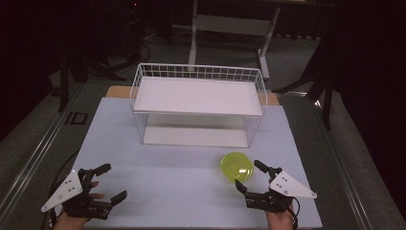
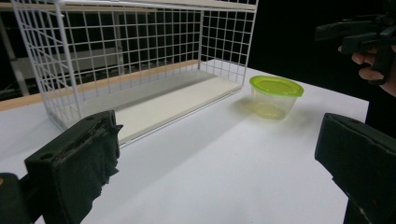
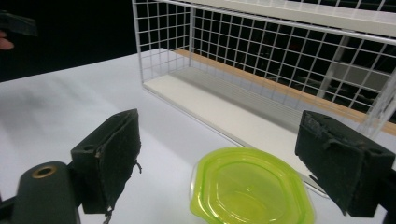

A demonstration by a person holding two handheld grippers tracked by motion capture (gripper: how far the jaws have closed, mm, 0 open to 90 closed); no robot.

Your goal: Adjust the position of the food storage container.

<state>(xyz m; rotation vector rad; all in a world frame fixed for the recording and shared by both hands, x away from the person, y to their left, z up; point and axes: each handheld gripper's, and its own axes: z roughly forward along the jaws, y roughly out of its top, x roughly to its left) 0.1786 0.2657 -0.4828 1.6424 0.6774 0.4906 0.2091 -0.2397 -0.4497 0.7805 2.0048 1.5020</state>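
My right gripper (image 1: 250, 178) sits at the lower right of the high view, jaws spread wide with nothing between them. The opening faces the green container (image 1: 236, 166), which lies just ahead of the tips and does not touch them. In the right gripper view the container (image 3: 250, 186) fills the lower middle, framed between the two black pads (image 3: 114, 154). I judge I am lined up this way to close on its rim next.

My left gripper (image 1: 111, 181) rests at the lower left of the high view, jaws likewise apart and empty, well away from the container. It looks parked so it stays out of the right hand's path.

Container: low, round, translucent yellow-green tub with a matching lid pressed on. Seen from the left gripper view (image 2: 275, 97) it stands upright on the white table (image 1: 167, 187) and appears empty. It is lower right of centre in the high view, just in front of the right end of the white wire shelf rack (image 1: 198, 103), clear of it. The rack's two white boards are bare, probably the destination.
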